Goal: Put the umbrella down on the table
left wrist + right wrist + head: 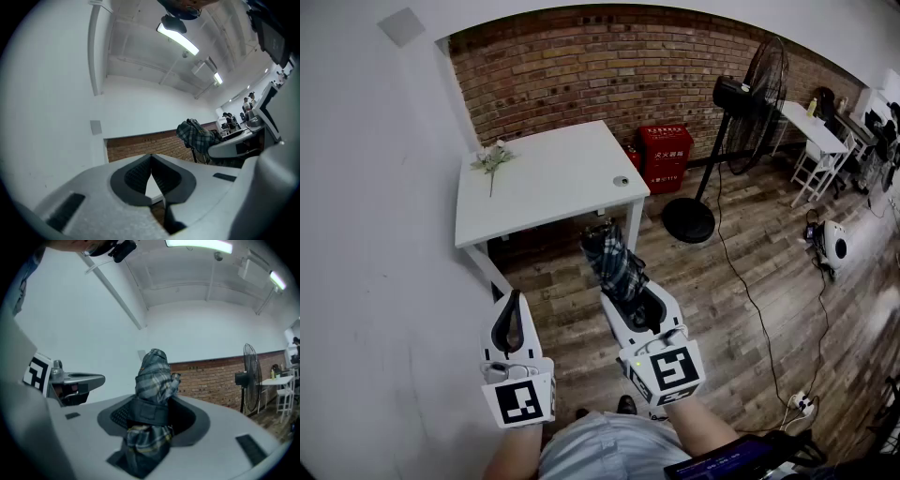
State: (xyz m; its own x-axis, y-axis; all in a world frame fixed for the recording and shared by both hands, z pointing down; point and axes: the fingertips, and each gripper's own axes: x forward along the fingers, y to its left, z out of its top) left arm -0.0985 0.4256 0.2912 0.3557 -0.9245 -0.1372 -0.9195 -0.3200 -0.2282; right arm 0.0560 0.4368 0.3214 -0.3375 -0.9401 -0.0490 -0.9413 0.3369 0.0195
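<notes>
A folded plaid umbrella (613,262) sticks forward out of my right gripper (636,302), whose jaws are shut on it. In the right gripper view the umbrella (153,380) rises between the jaws, with its dark strap across the middle. It hangs over the wooden floor just in front of the white table (553,178). My left gripper (511,323) is beside it on the left, shut with nothing in it. In the left gripper view the jaw tips of the left gripper (151,174) meet, and the umbrella (199,136) shows at the right.
A sprig of flowers (493,161) and a small round thing (622,181) lie on the table. A red crate (666,155) stands by the brick wall. A standing fan (741,122) with a round base is at the right. Cables cross the wooden floor.
</notes>
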